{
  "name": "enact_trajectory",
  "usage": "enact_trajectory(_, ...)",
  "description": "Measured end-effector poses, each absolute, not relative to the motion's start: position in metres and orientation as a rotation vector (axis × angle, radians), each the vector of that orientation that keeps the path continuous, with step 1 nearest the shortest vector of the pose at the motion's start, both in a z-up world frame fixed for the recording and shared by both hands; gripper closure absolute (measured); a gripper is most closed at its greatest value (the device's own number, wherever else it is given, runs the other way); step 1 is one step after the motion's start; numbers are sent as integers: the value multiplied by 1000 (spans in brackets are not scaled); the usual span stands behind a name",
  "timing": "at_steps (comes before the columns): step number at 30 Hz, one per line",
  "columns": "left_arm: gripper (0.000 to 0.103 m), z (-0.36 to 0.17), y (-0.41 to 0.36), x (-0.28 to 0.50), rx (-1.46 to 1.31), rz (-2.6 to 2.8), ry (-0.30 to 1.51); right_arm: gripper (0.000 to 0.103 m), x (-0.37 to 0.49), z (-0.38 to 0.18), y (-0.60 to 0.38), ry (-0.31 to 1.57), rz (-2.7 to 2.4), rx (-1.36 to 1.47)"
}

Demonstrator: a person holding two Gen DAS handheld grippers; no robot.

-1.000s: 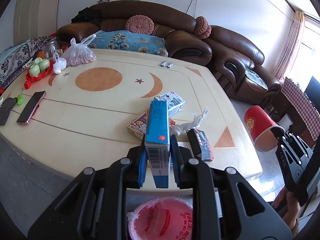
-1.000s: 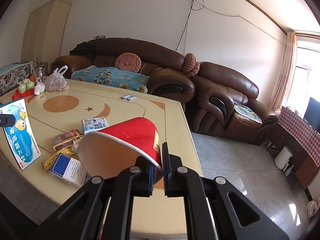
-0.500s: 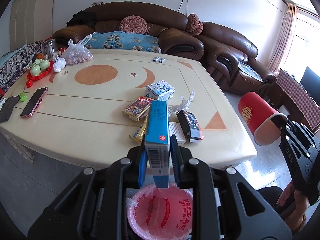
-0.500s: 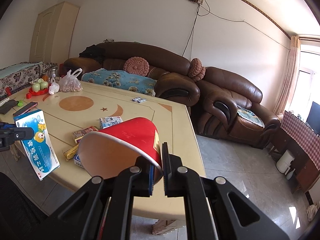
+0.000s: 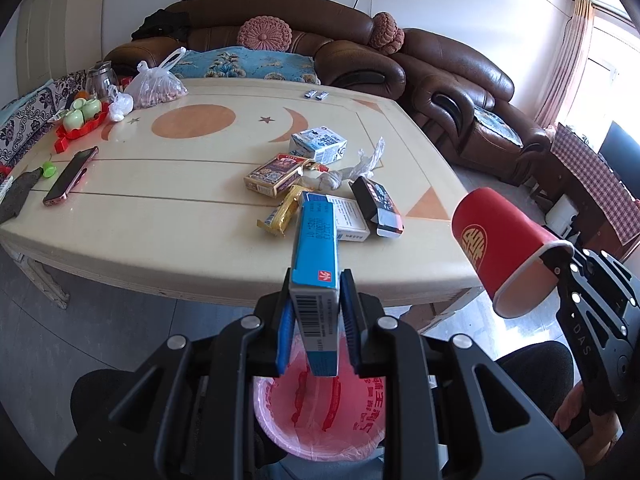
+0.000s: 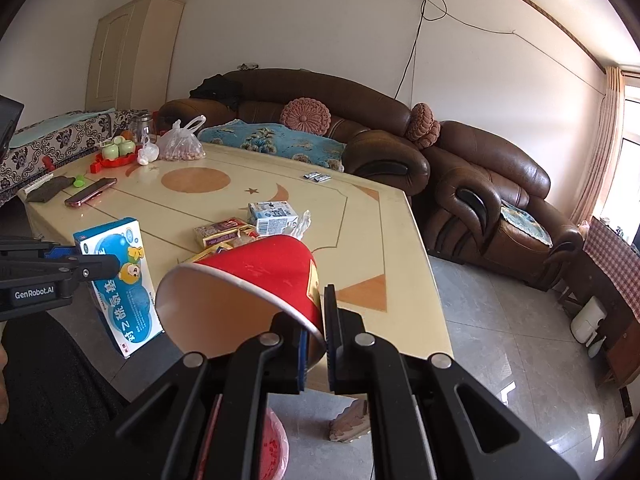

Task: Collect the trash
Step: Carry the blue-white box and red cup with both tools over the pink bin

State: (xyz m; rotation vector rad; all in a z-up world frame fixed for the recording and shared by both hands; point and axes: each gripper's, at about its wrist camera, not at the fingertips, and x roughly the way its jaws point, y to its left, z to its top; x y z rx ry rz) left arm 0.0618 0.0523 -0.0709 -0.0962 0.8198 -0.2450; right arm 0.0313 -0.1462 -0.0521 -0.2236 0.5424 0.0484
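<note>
Two grippers, one item each.
Left gripper (image 5: 315, 322) pinches one blue box (image 5: 316, 256); right gripper (image 6: 316, 340) pinches one red cup (image 6: 256, 284) by its rim.

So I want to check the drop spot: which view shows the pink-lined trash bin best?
The left wrist view: the pink-lined trash bin shows its open mouth, just below the blue box in the left hand-held gripper. The right wrist view catches only a sliver of it behind the gripper body.

Cream table (image 5: 168, 204) bears boxes (image 5: 276, 172), phone (image 5: 70, 176), bag (image 5: 154, 86)
</note>
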Motion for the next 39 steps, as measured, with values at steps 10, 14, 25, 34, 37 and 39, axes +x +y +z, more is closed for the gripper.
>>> enact_trajectory(10, 81, -96, 47, 39, -64, -257, 875, 96, 11, -87, -133, 648, 102, -220)
enact_trajectory(14, 81, -107, 45, 33, -50, -261, 902, 96, 6, -102, -131, 692, 112, -220)
enact_trajectory(25, 81, -148, 31, 27, -10, -282, 1005, 96, 8, -137, -133, 788, 116, -212)
enact_trajectory(34, 81, -185, 25, 33, -3, -288, 1098, 96, 20, -169, -133, 872, 134, -202)
enact_trajectory(37, 81, -199, 22, 36, -5, -291, 1137, 96, 25, -183, -135, 907, 137, -192)
enact_trajectory(39, 81, -207, 21, 39, 0, -291, 1156, 96, 30, -192, -137, 924, 135, -188)
